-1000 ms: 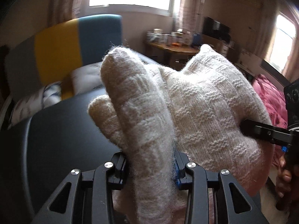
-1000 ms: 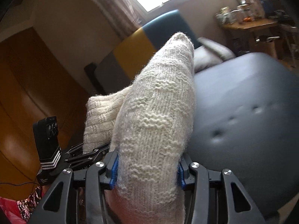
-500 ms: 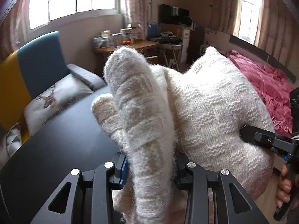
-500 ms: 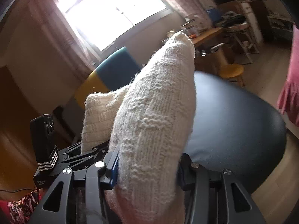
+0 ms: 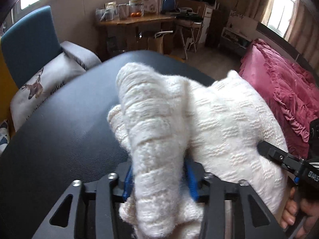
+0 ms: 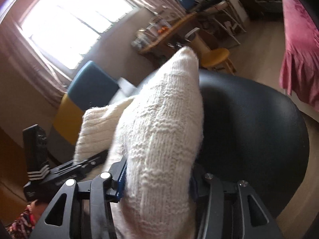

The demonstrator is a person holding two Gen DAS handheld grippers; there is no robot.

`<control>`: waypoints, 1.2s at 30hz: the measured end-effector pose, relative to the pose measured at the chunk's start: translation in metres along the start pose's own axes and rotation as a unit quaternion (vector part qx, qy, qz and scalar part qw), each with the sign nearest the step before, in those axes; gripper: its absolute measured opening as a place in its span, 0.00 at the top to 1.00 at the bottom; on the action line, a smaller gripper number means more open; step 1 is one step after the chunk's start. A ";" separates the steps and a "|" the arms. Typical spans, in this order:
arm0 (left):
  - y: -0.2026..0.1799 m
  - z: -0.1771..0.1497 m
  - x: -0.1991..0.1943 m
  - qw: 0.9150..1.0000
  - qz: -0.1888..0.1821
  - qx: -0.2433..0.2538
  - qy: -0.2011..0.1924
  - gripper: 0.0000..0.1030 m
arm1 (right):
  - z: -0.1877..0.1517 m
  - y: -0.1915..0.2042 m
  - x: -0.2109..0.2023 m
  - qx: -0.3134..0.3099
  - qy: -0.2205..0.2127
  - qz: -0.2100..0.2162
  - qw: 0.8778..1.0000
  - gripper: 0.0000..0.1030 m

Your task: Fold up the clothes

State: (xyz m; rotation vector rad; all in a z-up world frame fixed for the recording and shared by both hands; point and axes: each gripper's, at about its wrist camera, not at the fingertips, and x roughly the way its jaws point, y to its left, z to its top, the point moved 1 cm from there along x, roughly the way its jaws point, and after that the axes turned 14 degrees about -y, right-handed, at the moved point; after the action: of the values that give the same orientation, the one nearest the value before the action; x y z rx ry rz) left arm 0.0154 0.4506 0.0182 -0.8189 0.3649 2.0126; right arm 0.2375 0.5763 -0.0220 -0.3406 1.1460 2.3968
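A cream knitted sweater (image 5: pixel 219 123) is bunched up and held off the black padded table (image 5: pixel 59 131). My left gripper (image 5: pixel 158 179) is shut on a thick fold of it, the wool bulging up between the blue pads. In the right wrist view the same sweater (image 6: pixel 163 135) rises as a cone between the fingers of my right gripper (image 6: pixel 157 181), which is also shut on it. The right gripper (image 5: pixel 287 161) shows at the right edge of the left wrist view, pinching the sweater's far side, a hand below it. The left gripper (image 6: pixel 65 169) shows at lower left in the right wrist view.
A blue and yellow sofa (image 5: pixel 26 37) with a grey deer cushion (image 5: pixel 43 83) lies beyond the table's left side. A bed with a pink cover (image 5: pixel 283 91) stands to the right. A cluttered wooden desk (image 5: pixel 139 20) and a yellow stool (image 6: pixel 217 55) stand behind.
Both grippers have swung to the right with the sweater and tipped downward, bringing the table top and the pink bed more into view. Neither grip has changed.
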 end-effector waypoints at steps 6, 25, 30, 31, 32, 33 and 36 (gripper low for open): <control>0.008 -0.007 -0.002 0.999 0.015 0.033 -0.018 0.29 | -0.004 -0.009 0.004 0.001 -0.006 -0.003 1.000 0.48; -0.032 -0.028 -0.073 0.995 -0.006 0.075 -0.067 0.49 | -0.014 0.089 -0.044 -0.216 0.005 -0.046 0.975 0.75; -0.019 -0.059 -0.070 0.997 -0.001 0.055 -0.050 0.51 | -0.048 0.084 -0.033 -0.254 0.064 -0.071 0.963 0.76; -0.015 -0.064 -0.071 0.998 -0.005 0.042 -0.049 0.51 | -0.053 0.079 -0.034 -0.255 0.070 -0.076 0.961 0.77; -0.011 -0.069 -0.071 0.998 -0.008 0.028 -0.048 0.49 | -0.059 0.074 -0.036 -0.253 0.071 -0.078 0.962 0.78; -0.006 -0.074 -0.071 0.999 -0.011 0.015 -0.048 0.47 | -0.062 0.070 -0.039 -0.247 0.069 -0.077 0.963 0.78; 0.007 -0.088 -0.072 0.998 -0.020 -0.026 -0.045 0.45 | -0.064 0.063 -0.043 -0.225 0.059 -0.070 0.970 0.78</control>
State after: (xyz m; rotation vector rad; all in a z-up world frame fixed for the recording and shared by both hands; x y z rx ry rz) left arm 0.0720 0.3528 0.0011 -0.7590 0.2442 2.0199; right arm 0.2447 0.4791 -0.0024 -0.6944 0.5859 2.5161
